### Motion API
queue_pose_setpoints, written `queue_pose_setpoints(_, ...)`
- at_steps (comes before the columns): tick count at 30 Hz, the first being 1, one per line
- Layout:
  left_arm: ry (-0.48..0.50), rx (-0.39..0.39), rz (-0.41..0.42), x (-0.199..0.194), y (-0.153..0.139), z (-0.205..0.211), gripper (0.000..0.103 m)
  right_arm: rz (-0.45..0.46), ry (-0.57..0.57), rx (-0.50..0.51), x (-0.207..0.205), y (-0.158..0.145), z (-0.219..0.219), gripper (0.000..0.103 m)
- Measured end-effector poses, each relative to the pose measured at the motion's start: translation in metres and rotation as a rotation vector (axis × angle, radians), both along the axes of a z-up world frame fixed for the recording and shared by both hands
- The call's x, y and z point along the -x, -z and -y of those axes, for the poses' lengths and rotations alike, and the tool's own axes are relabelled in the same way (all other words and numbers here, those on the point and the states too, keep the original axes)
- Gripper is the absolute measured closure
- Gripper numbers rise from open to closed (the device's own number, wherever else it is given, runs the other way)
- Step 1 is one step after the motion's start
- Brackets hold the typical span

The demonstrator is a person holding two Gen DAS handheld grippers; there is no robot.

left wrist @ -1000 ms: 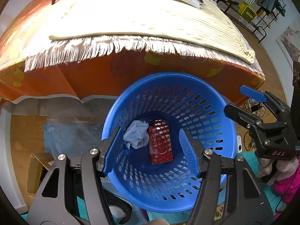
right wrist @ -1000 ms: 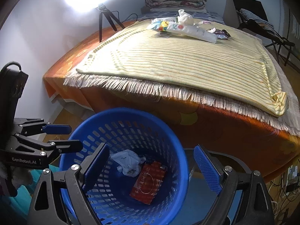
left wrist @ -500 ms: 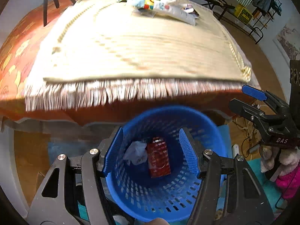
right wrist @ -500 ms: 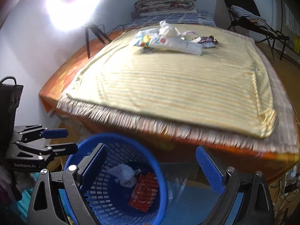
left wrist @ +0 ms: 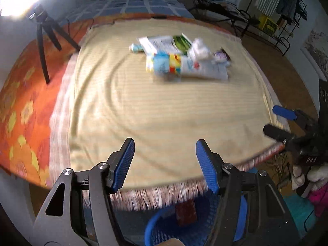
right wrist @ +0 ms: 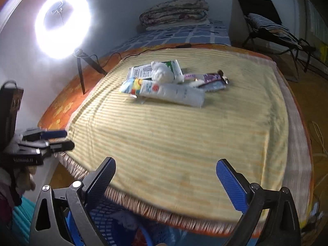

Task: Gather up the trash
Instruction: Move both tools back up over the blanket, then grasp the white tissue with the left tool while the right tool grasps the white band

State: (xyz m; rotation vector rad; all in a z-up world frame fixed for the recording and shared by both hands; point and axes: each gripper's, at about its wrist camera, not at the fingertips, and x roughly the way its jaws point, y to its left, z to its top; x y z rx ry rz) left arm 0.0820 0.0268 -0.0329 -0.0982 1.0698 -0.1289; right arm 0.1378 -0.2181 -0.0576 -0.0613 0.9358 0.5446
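Observation:
A pile of trash [left wrist: 180, 59] lies on the far part of the yellow striped blanket [left wrist: 164, 112]: a white tube [right wrist: 174, 93], a colourful wrapper [right wrist: 131, 86], crumpled white paper [right wrist: 161, 72], a purple wrapper [right wrist: 213, 78]. The blue basket [left wrist: 155, 229] stands on the floor at the bed's near edge, holding a red packet [left wrist: 186, 211]. My left gripper [left wrist: 165, 164] is open and empty above the blanket's near edge. My right gripper [right wrist: 164, 181] is open and empty, also at the near edge; it shows at the right of the left wrist view [left wrist: 278, 121].
A lit ring light [right wrist: 61, 22] on a tripod stands on the bed's left side. Folded bedding [right wrist: 176, 12] lies at the head. A chair [right wrist: 262, 22] and a rack [left wrist: 287, 16] stand at the right. Cables [right wrist: 317, 135] lie on the floor.
Both grippers have risen from over the basket and tilted up toward the bed. The basket has dropped to the bottom of both views; the trash pile is now central.

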Motion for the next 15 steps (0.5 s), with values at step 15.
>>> queue_pose_setpoints(15,0.057,0.053,0.052,-0.1,-0.009,0.027,0.039,-0.101,0.123,-0.142,-0.12,0.005,0.022,0.014)
